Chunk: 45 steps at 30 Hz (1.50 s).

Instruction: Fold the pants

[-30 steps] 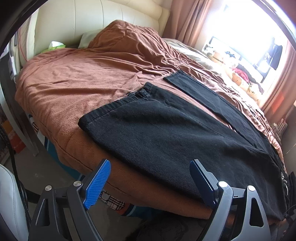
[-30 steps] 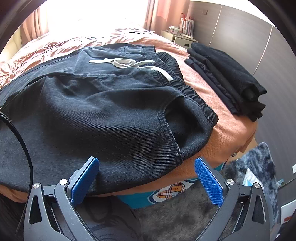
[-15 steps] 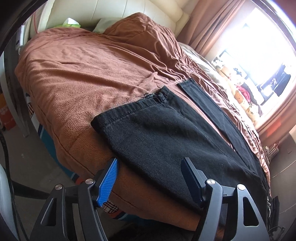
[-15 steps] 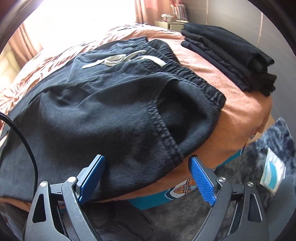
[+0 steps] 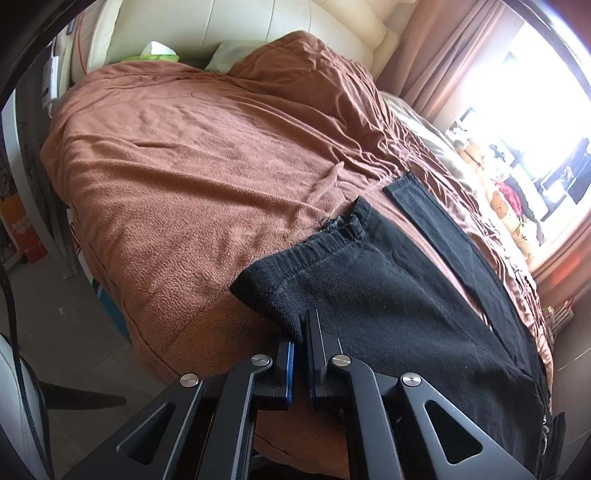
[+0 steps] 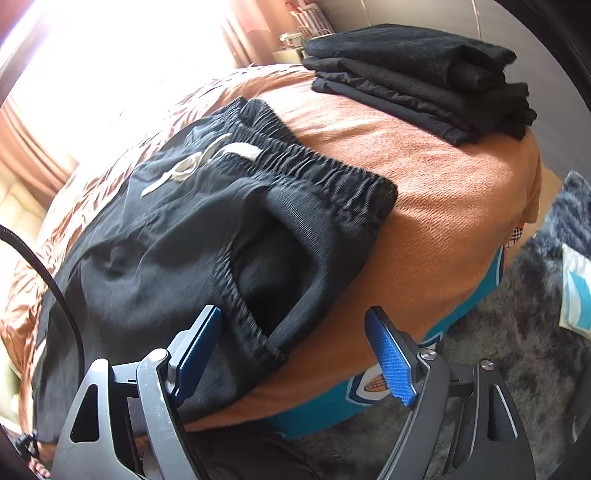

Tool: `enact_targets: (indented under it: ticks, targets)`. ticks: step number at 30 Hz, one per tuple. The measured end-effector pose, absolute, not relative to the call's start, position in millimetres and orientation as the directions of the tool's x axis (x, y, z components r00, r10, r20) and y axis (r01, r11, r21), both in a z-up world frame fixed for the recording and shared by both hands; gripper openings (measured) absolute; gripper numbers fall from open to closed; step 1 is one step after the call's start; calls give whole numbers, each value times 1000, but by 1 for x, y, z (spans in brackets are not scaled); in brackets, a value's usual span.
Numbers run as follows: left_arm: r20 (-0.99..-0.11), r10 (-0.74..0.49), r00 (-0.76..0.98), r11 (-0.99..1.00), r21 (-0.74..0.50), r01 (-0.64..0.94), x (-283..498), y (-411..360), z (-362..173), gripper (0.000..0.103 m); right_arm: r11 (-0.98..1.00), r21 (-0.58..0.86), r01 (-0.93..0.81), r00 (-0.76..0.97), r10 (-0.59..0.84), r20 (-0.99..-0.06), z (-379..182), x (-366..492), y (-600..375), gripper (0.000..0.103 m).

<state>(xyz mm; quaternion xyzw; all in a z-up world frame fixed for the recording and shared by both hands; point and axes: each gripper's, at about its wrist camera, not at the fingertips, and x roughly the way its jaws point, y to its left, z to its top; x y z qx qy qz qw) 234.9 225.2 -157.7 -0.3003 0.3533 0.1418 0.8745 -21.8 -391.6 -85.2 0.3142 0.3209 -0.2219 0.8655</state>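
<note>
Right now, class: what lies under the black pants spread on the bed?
Under the black pants lies the brown blanket, showing all around them. Below its hanging edge a teal patterned layer peeks out. Anything directly beneath the fabric is covered.

The pants (image 6: 177, 251) are black, with a white drawstring (image 6: 207, 162) at the waistband, and they lie on a rust-brown blanket (image 5: 192, 177). The folded stack of clothes (image 6: 424, 77) is black too. The gripper pads (image 6: 388, 354) are bright blue with a fine dotted texture, the headboard (image 5: 236, 29) cream, the rug (image 6: 517, 362) mottled grey-blue.
</note>
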Motion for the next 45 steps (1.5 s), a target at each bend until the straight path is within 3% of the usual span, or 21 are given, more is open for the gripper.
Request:
enact_targets:
  ticks: [4,10,14,17,32,45]
  targets:
    - [-684,67,726,779,-420,-467,229,226,-146,3,662,465,588,723,-173,-669,-90,-27,-406,78]
    - [-661,86,746,780,-421,-463,228,228,-129,2,632,530,566,758,-147,-635,-98,-29,-422,63]
    - [-664,79,743,786,-417,-456,233,228,-122,2,626,569,534,772,-86,-630,-102,-24,-434,18]
    - [-655,76,752,798,-412,-439,237,227,-112,2,636,590,497,797,-65,-600,-94,-25,-439,7]
    - [-623,96,776,842,-365,-398,267,216,-68,2,692,584,424,856,-96,-508,-49,-33,-441,5]
    - [-526,85,846,822,-444,-358,313,211,-23,2,750,552,365,884,-94,-457,8,10,-445,3]
